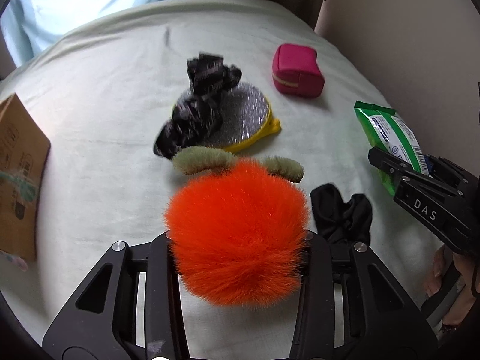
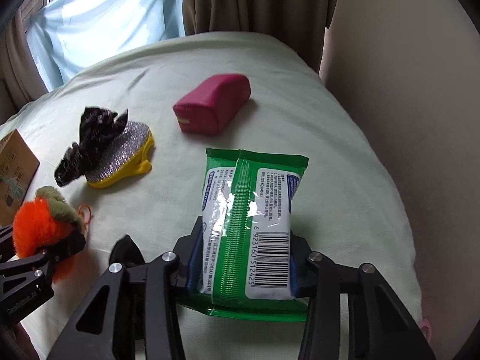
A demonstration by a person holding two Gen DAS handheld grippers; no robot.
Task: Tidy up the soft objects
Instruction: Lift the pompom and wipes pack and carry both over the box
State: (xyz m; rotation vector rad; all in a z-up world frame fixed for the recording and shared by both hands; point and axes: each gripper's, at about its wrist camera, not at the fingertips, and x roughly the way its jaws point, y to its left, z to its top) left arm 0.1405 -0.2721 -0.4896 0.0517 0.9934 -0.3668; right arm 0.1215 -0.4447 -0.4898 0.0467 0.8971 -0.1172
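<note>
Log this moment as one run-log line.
left gripper: shut on orange pompom | right gripper: shut on green wipes pack | on bed: pink pouch, silver scrubber

Soft daylight is coming in through the pale blue curtain [image 2: 102,15] ahead of the grippers, lighting the bed [image 2: 330,138] evenly. Shadows are staying faint. The wipes pack [image 2: 249,225] is throwing glare off its film. The black patterned cloth [image 1: 195,105] is smearing with motion blur. Fisheye is bending the edges hard, corners vignetting to black. The orange pompom [image 1: 237,234] is reading slightly oversaturated.
</note>
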